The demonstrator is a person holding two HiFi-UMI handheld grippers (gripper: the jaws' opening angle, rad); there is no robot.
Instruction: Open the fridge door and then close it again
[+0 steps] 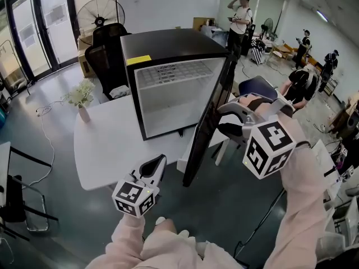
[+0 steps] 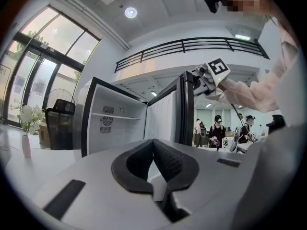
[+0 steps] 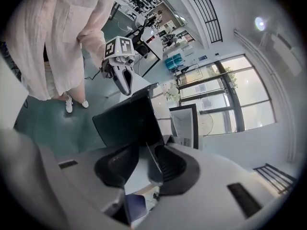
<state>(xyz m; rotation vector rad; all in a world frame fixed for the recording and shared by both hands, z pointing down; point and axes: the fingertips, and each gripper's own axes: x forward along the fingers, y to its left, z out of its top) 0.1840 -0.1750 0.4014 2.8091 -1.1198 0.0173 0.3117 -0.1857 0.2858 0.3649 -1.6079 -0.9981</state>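
A small black fridge (image 1: 168,88) stands on the white table (image 1: 106,144) with its pale inside empty. Its door (image 1: 207,128) is swung out toward me, edge on. My right gripper (image 1: 227,119) is at the door's upper free edge. In the right gripper view the door (image 3: 124,123) has its edge between the jaws of the right gripper (image 3: 151,150), with a gap still showing beside the left pad. My left gripper (image 1: 156,162) hovers shut and empty over the table's front edge. In the left gripper view it (image 2: 153,143) points level at the open fridge (image 2: 115,119).
A vase of white flowers (image 1: 83,102) stands at the table's left end. Black chairs (image 1: 109,55) and a fan (image 1: 101,13) are behind the fridge. A dark chair (image 1: 255,86) sits beyond the door. People (image 1: 240,15) stand far back. A metal chair frame (image 1: 22,200) is at left.
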